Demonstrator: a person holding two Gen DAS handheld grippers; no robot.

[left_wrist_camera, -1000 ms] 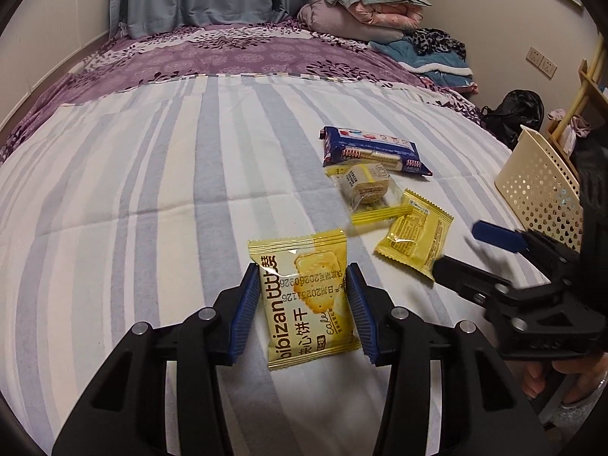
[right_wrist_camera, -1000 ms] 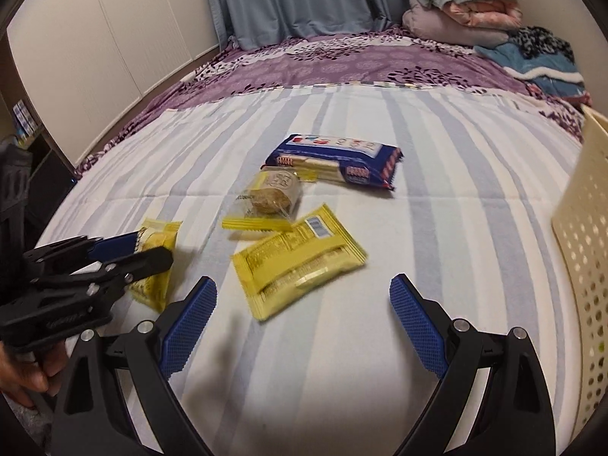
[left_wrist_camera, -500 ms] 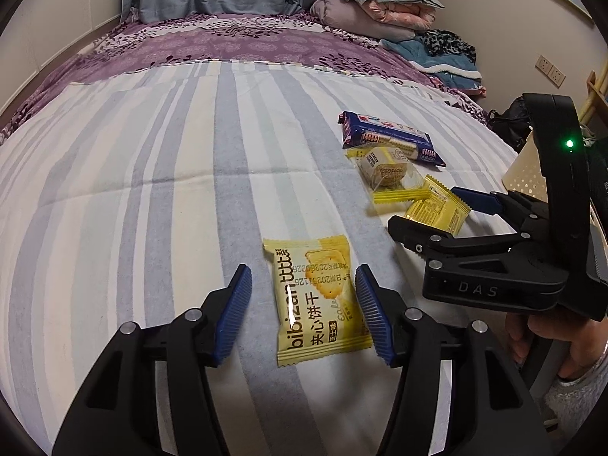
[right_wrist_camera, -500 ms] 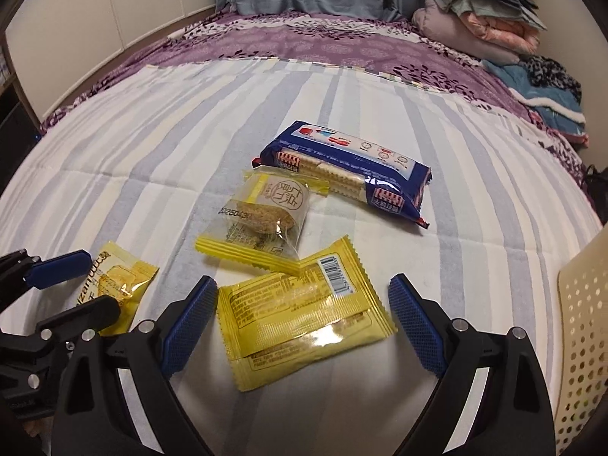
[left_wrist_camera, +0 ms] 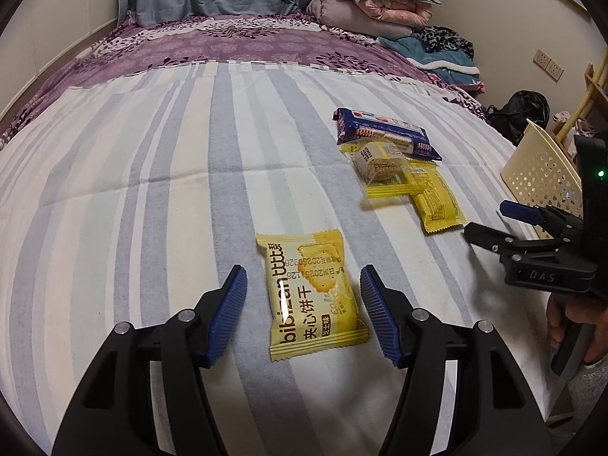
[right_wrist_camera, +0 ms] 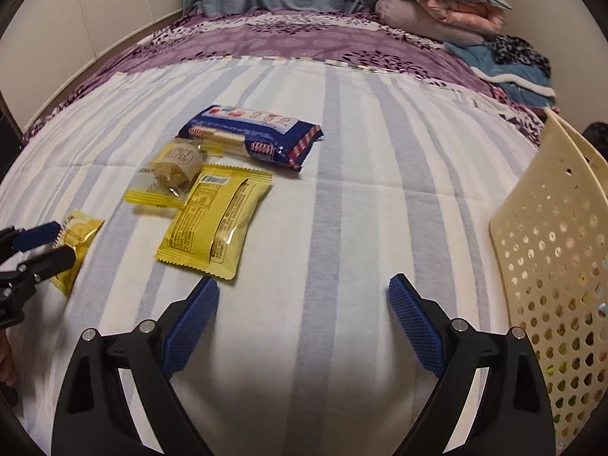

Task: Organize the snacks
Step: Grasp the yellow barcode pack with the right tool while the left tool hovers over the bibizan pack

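A yellow biscuit packet [left_wrist_camera: 311, 292] lies on the striped bed between the fingers of my open left gripper [left_wrist_camera: 303, 311], untouched. A second yellow packet [right_wrist_camera: 216, 220], a clear-and-yellow wrapped snack [right_wrist_camera: 169, 174] and a blue cracker pack [right_wrist_camera: 252, 136] lie together further out. My right gripper [right_wrist_camera: 302, 326] is open and empty, just right of the second yellow packet. A cream perforated basket [right_wrist_camera: 551, 250] stands at the right. The right gripper also shows in the left wrist view [left_wrist_camera: 505, 224], and the left gripper in the right wrist view [right_wrist_camera: 41, 243].
Folded blankets and clothes [left_wrist_camera: 376, 7] are piled at the head of the bed on a purple cover [left_wrist_camera: 228, 43]. A black bag [left_wrist_camera: 522, 108] and a wooden frame [left_wrist_camera: 587, 87] stand beyond the bed's right edge.
My right gripper has swung rightward and back, so the second yellow packet now sits left of its fingers. The left gripper has drawn back slightly from the biscuit packet.
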